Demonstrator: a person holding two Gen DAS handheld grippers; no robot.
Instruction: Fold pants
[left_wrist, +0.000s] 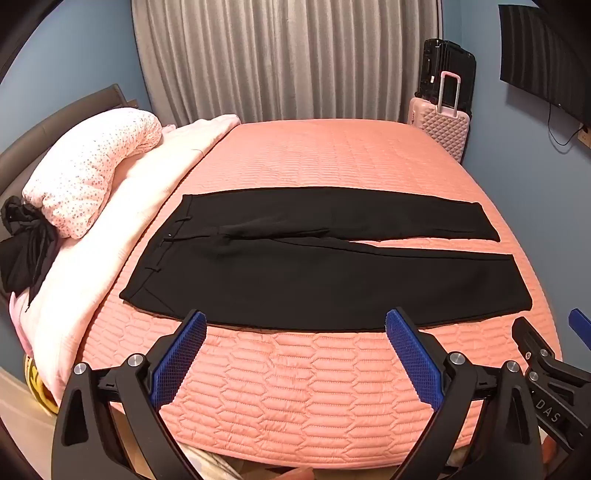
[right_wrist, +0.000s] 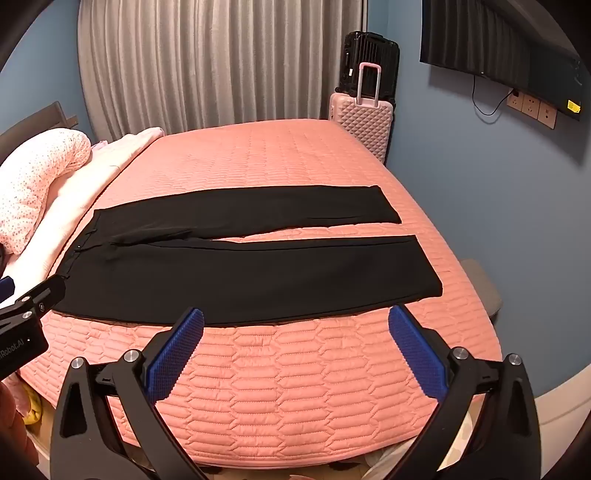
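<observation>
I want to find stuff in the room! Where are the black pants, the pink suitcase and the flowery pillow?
black pants (left_wrist: 317, 288), left wrist view, on the near leg.
pink suitcase (right_wrist: 364, 122), right wrist view, on its bumpy front shell.
flowery pillow (left_wrist: 92, 166), left wrist view, on the middle of its dotted cover.

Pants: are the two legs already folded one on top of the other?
No, the black pants lie flat on the bed, legs side by side with a gap between them.

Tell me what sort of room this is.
A bedroom, most likely in a home: a bed with a pink quilted cover holds the black pants, pillows lie at its head, and suitcases stand by the curtain.
</observation>
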